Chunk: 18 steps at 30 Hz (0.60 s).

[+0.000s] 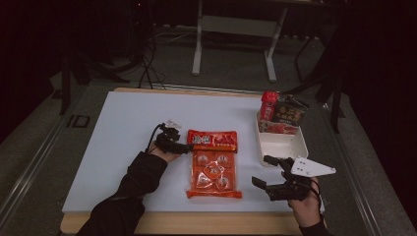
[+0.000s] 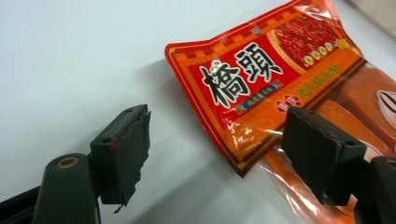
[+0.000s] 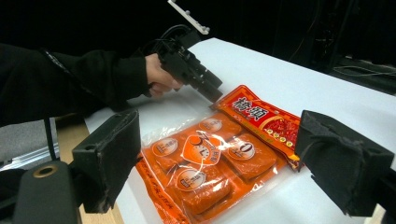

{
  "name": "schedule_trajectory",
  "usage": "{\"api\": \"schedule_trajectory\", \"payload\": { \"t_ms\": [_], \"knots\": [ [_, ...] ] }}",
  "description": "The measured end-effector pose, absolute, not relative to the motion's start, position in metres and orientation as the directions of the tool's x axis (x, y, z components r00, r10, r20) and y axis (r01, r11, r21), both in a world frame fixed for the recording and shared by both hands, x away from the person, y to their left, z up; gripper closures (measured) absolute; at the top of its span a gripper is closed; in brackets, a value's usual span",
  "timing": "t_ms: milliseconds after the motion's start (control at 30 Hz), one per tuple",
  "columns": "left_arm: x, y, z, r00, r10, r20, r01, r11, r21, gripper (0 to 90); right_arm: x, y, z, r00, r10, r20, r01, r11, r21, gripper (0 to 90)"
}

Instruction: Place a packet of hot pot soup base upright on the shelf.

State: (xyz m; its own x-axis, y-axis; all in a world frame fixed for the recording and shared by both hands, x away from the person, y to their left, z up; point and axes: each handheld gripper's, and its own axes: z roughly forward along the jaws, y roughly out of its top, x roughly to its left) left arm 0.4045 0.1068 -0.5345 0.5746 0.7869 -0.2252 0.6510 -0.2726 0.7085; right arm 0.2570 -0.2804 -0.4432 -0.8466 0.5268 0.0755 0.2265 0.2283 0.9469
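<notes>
Orange and red plastic catches the eye first: a flat snack pack (image 1: pixel 213 164) lies in the middle of the white desk (image 1: pixel 118 147), its red header with big characters pointing away from you and four wrapped pieces showing through the clear part.

Your left tongs (image 1: pixel 184 147) are at the upper left corner of this pack. In the left gripper view the jaws stand wide apart, one over bare desk and the other over the edge of the pack's header (image 2: pixel 261 84), and they grasp nothing. I cannot tell if the jaw touches the plastic.

Your right tongs (image 1: pixel 268 171) are also released, with the jaws spread. They hover near the lower right of the pack, just in front of a white box (image 1: pixel 282 142) at the right side of the desk. The far end of this box holds a red can (image 1: pixel 269 104), a dark packet (image 1: pixel 290 112) and a red packet (image 1: pixel 278 128). In the right gripper view the pack (image 3: pixel 210 158) lies between the two open jaws, farther off, and your left hand (image 3: pixel 159 74) is behind it.
</notes>
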Motion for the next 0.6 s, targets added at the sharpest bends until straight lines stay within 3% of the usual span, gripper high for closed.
{"api": "schedule_trajectory", "payload": {
  "t_ms": [167,367,600],
  "knots": [
    [0.414,0.104,-0.54,0.556,0.8,-0.225,0.672,-0.273,0.689,25.5,0.257,-0.281,-0.443,-0.847,0.526,0.079,0.228,0.225,0.947,14.3],
    [0.425,0.11,-0.544,0.554,0.772,-0.31,0.694,-0.222,0.685,37.7,0.257,-0.281,-0.444,-0.85,0.521,0.084,0.233,0.228,0.945,14.3],
    [0.427,0.104,-0.546,0.589,0.733,-0.34,0.693,-0.24,0.68,49.2,0.257,-0.281,-0.445,-0.85,0.519,0.087,0.236,0.227,0.945,14.3]
  ]
}}
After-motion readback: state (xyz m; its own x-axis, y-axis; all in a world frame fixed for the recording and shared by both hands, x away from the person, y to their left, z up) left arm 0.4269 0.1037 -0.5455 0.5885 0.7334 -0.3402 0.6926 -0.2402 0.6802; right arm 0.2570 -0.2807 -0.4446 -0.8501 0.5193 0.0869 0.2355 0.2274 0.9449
